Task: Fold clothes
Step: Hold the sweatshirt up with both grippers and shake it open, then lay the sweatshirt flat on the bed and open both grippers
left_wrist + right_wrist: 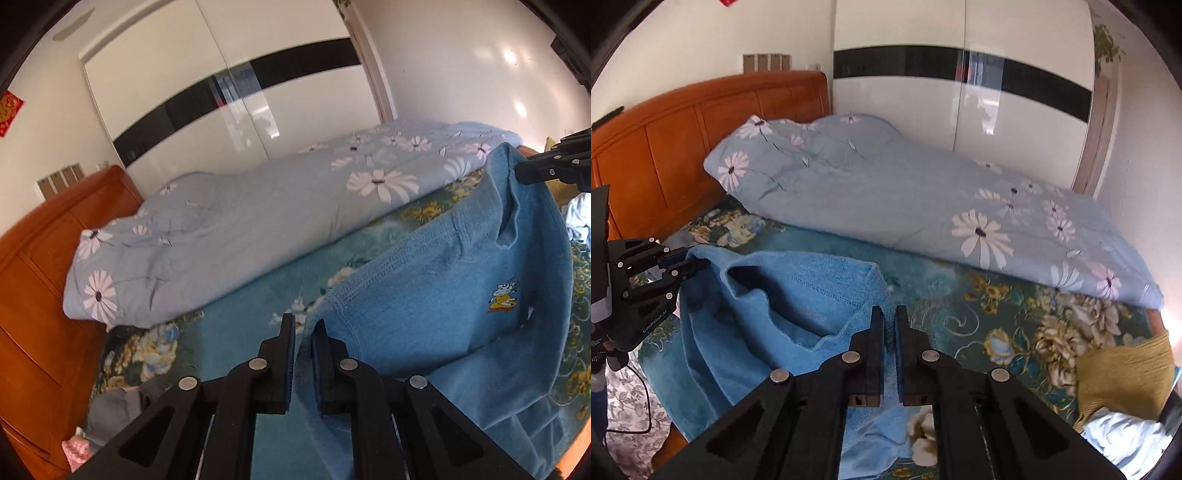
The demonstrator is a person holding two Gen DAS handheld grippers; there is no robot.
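A blue sweater (443, 288) with a small cartoon patch hangs lifted above the bed, stretched between both grippers. My left gripper (303, 328) is shut on one edge of it; it shows in the right wrist view (698, 264) at the far left, pinching the cloth. My right gripper (890, 317) is shut on the other edge of the sweater (768, 306); it shows in the left wrist view (524, 171) at the far right. The lower part of the sweater droops onto the bed.
The bed has a teal floral sheet (997, 321) and a rolled pale-blue daisy quilt (905, 192) along the far side. An orange wooden headboard (665, 136) stands at the left. A mustard garment (1123, 376) and a white one (1123, 443) lie at the right.
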